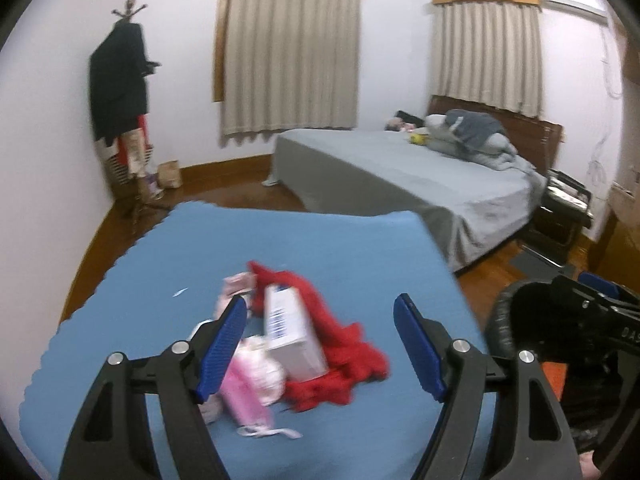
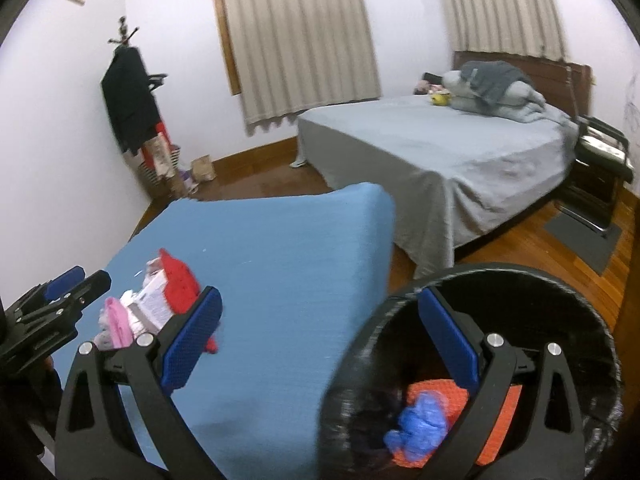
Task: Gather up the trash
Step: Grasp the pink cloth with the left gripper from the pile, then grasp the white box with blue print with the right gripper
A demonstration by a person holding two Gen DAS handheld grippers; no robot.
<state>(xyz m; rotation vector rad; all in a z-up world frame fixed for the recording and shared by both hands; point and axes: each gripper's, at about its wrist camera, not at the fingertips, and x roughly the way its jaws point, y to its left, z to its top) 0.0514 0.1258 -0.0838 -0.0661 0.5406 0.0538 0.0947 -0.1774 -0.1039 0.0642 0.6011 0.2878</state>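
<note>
Left wrist view: left tool (image 1: pixel 320 344) wide open, nothing held, over trash pile on blue counter (image 1: pixel 120 280): white box (image 1: pixel 292 332) on red cloth (image 1: pixel 344 352), pink wrappers (image 1: pixel 244 392) beside. Best to drop onto box first, pads across narrow sides, clear of cloth. Right tool (image 2: pixel 320 344) also wide open, empty, over black bin (image 2: pixel 560 292) w/ orange and blue bits inside; bin just beside counter edge, so short carry.

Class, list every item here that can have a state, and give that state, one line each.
Left tool: open, empty.
Right tool: open, empty.
Trash bin: lined, holding blue and orange trash.
White box: lying on red cloth.
Pink wrappers: loose on blue mat.
Curtains: drawn.
</note>
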